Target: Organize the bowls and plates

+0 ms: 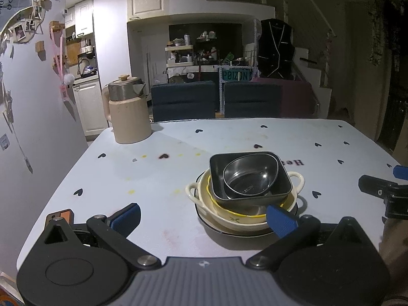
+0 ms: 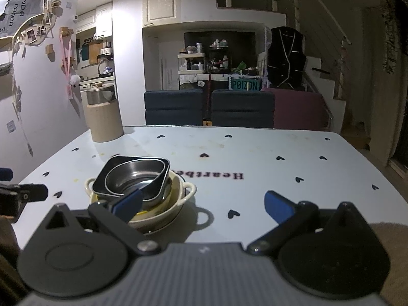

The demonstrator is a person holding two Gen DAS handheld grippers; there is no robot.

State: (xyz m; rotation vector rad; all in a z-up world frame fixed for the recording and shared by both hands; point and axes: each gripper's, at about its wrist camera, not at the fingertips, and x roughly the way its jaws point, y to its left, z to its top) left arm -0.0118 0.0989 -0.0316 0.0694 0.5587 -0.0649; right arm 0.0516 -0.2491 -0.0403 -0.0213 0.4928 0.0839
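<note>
Stack (image 1: 244,191) sits between both wide-open, empty grippers: ahead-right of left gripper (image 1: 204,219), ahead-left of right gripper (image 2: 202,207), roughly equidistant.

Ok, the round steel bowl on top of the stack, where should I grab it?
Pinch the steel bowl by its rim, coming from above: it sits nested in the dark square dish, so only the thin upper edge is exposed. The right gripper looks closest.

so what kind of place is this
Most likely a home dining area opening onto a kitchen: a table with a heart-print cover holding stacked bowls and a kettle, chairs behind it, kitchen cabinets at far left.
</note>
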